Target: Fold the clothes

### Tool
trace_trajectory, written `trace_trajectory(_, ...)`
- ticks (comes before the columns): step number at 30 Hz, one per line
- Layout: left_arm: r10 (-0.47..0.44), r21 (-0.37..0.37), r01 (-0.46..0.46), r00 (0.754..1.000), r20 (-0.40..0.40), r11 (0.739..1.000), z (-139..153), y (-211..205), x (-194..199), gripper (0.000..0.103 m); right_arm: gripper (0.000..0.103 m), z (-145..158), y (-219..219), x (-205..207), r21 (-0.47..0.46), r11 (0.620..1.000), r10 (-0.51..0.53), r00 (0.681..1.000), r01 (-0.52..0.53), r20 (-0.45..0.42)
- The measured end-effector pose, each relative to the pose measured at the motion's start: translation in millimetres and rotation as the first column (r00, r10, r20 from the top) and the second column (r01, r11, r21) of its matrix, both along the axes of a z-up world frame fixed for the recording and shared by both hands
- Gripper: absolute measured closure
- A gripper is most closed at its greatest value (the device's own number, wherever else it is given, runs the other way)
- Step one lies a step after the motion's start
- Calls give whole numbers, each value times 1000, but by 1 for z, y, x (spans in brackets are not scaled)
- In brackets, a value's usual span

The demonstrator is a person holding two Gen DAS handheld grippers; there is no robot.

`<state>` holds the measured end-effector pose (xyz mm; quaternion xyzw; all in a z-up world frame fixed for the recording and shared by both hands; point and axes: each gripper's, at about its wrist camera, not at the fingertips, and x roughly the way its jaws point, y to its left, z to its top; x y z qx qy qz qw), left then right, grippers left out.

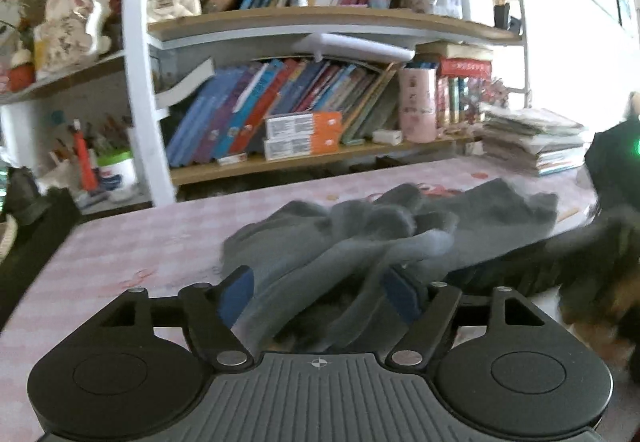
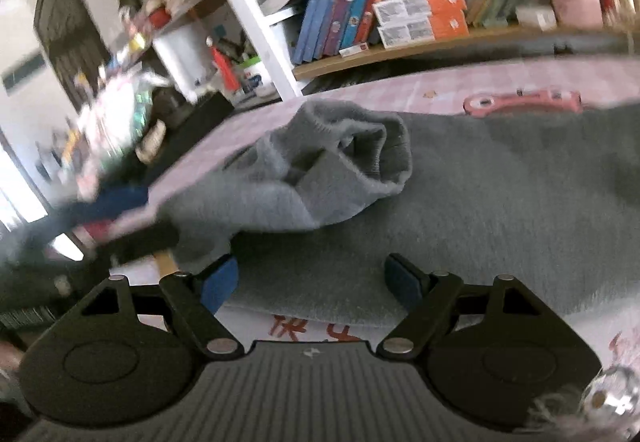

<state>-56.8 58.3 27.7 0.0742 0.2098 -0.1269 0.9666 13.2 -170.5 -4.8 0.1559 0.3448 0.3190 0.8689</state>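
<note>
A grey knit garment [image 1: 360, 238] lies crumpled on the pink checked tablecloth [image 1: 132, 254]. My left gripper [image 1: 316, 292] is open, its blue-padded fingers [image 1: 236, 292] on either side of a bunched fold of the garment. In the right wrist view the garment [image 2: 500, 193] lies mostly flat, with a sleeve cuff [image 2: 360, 149] folded over onto it. My right gripper [image 2: 312, 282] is open just above the garment's near edge and holds nothing.
A white-framed bookshelf [image 1: 320, 101] full of books stands behind the table. A stack of booklets [image 1: 532, 141] sits on the table's far right. A dark furry shape [image 1: 580, 266] lies at the right edge. The table's left edge [image 2: 192, 169] drops off to a cluttered floor.
</note>
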Motion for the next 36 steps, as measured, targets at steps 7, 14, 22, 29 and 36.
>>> trace_trajectory(7, 11, 94, -11, 1000, 0, 996, -17, -9, -1, 27, 17, -3, -23, 24, 277, 957, -10, 967, 82, -253)
trace_trajectory(14, 52, 286, -66, 997, 58, 956, -35, -35, 10, 23, 14, 10, -20, 30, 374, 924, 33, 958, 79, -284)
trace_trajectory(22, 72, 339, -88, 996, 61, 937, -42, -34, 20, 48, 17, 3, -17, 50, 322, 920, -98, 924, 226, -370)
trace_trajectory(29, 30, 400, -69, 994, 103, 914, -36, -24, -3, 78, 77, 34, 3, 46, 232, 966, -107, 994, 110, -25)
trace_trajectory(36, -17, 394, 0, 999, 39, 919, -42, -22, -8, 72, 73, -7, 3, 73, 64, 980, -172, 969, 186, -179)
